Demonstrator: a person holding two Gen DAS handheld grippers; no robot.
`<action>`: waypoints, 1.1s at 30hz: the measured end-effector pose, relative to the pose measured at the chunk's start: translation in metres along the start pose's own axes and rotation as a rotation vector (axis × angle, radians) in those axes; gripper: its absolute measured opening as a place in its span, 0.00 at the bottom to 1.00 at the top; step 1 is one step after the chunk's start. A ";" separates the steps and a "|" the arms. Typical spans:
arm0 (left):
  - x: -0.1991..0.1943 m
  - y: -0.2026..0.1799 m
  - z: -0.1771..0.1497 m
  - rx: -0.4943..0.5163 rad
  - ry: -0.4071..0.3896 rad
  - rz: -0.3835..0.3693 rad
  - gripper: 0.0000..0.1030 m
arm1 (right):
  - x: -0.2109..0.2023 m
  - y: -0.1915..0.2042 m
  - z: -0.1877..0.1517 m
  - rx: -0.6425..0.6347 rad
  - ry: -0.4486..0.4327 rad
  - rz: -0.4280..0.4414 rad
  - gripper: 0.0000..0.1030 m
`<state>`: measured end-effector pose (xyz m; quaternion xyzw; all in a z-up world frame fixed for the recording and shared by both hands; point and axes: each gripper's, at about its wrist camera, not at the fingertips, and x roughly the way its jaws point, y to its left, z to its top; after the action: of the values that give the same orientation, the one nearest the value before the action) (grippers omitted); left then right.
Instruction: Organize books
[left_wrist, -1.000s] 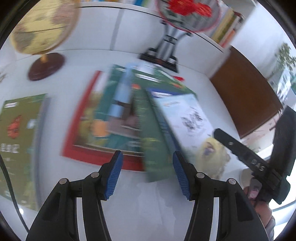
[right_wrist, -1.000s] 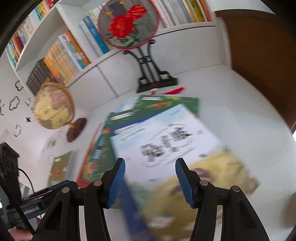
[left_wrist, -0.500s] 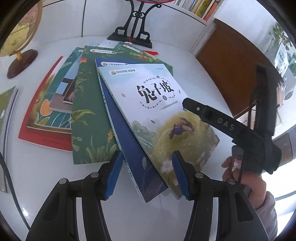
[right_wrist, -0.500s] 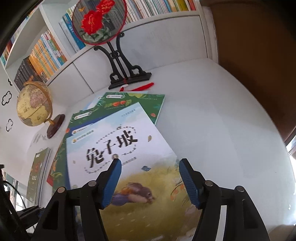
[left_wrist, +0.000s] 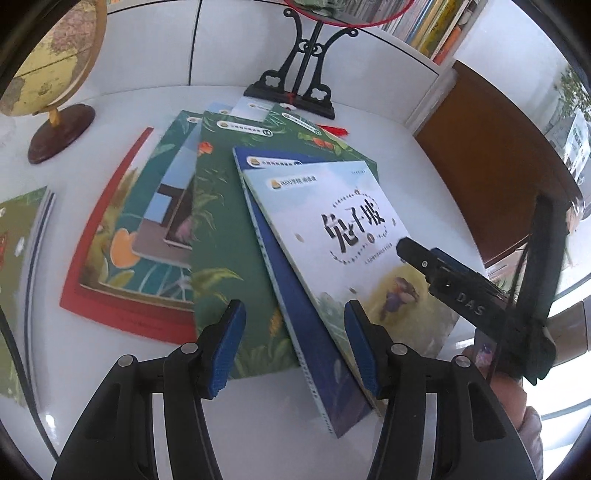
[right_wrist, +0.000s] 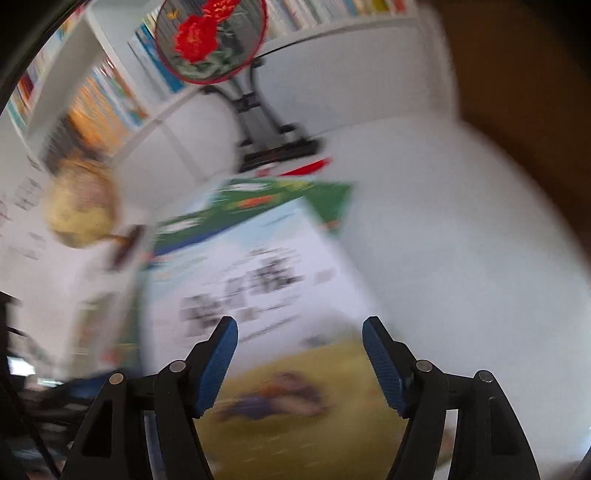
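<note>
Since a sec ago the right gripper (right_wrist: 300, 363) has come down over the top book (left_wrist: 347, 254) and its jaws are opening. The right wrist view is blurred, but the blue pads stand clear on either side of the cover w/ nothing pinched between them. Half a sec ago the jaws were narrower. In the left wrist view one right finger (left_wrist: 443, 269) reaches in from the right edge, over the cover's lower right part. Can't tell whether it touches the cover.

The left gripper (left_wrist: 293, 347) has slid fwd along the pile: its pads now frame the near ends of the dark blue book (left_wrist: 291, 295) and the green leafy book (left_wrist: 225, 236). Jaws part open, unchanged, gripping nothing.

My read: the top book looks about to be picked or squared up, prob. right gripper first, so sorting is at an early stage.

The task's things: a loose, fanned pile mid-frame on the white table (left_wrist: 391, 140). Top is a thin pale softcover w/ black Chinese title and a yellow-green meadow picture, skewed to the right. Under it the blue one, then the green ones, then a large red-bordered book (left_wrist: 107, 266) at left. One more green book (left_wrist: 22, 258) lies apart at the left edge. Globe (left_wrist: 51, 55) upper left, fan stand (left_wrist: 295, 92) top centre.
</note>
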<state>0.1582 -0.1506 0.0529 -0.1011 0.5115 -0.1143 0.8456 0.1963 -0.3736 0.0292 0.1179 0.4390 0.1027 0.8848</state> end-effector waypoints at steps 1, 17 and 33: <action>0.000 0.000 0.001 0.011 0.004 -0.007 0.51 | 0.003 -0.003 0.000 -0.004 0.007 -0.026 0.67; -0.008 0.017 0.003 -0.003 -0.010 -0.054 0.52 | 0.009 0.006 -0.014 0.043 0.072 0.170 0.73; -0.007 0.038 0.001 -0.035 0.005 -0.035 0.52 | 0.005 0.034 -0.023 -0.022 0.087 0.216 0.86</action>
<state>0.1592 -0.1119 0.0477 -0.1244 0.5135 -0.1204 0.8404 0.1782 -0.3367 0.0219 0.1503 0.4604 0.2074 0.8499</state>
